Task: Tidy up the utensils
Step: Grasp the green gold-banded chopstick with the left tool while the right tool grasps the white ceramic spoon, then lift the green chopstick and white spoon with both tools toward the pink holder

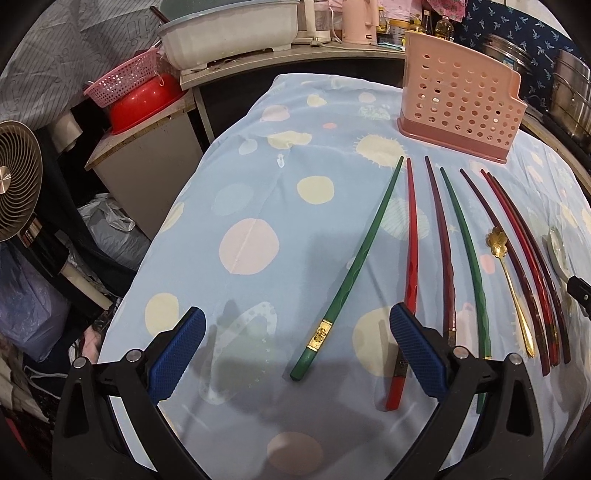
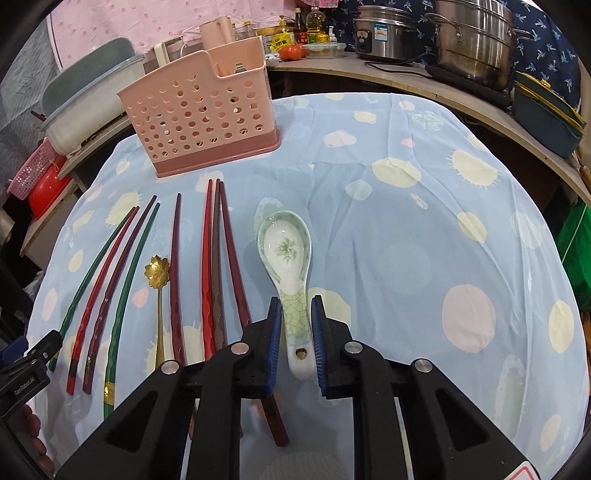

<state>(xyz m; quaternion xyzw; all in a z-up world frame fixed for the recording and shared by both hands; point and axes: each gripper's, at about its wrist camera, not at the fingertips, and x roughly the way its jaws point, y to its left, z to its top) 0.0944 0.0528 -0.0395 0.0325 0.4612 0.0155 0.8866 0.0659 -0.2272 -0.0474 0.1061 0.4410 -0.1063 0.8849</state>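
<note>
Several green, red and dark chopsticks [image 1: 410,251] lie fanned on the blue spotted cloth [image 1: 258,206], with a gold flower spoon [image 1: 511,280] among them. A pink perforated utensil holder [image 1: 458,99] stands at the far end, also in the right wrist view [image 2: 199,114]. My left gripper [image 1: 297,323] is open low over the cloth, a green chopstick [image 1: 354,266] between its fingers. My right gripper [image 2: 295,308] stands around the handle of a white ceramic spoon [image 2: 288,254], jaws narrowly apart, not clearly touching it.
A counter behind holds a white basin [image 1: 229,33], steel pots [image 2: 469,37], bottles and a rice cooker [image 2: 384,33]. A pink basket on a red bowl [image 1: 140,96] and a fan [image 1: 18,188] stand to the left.
</note>
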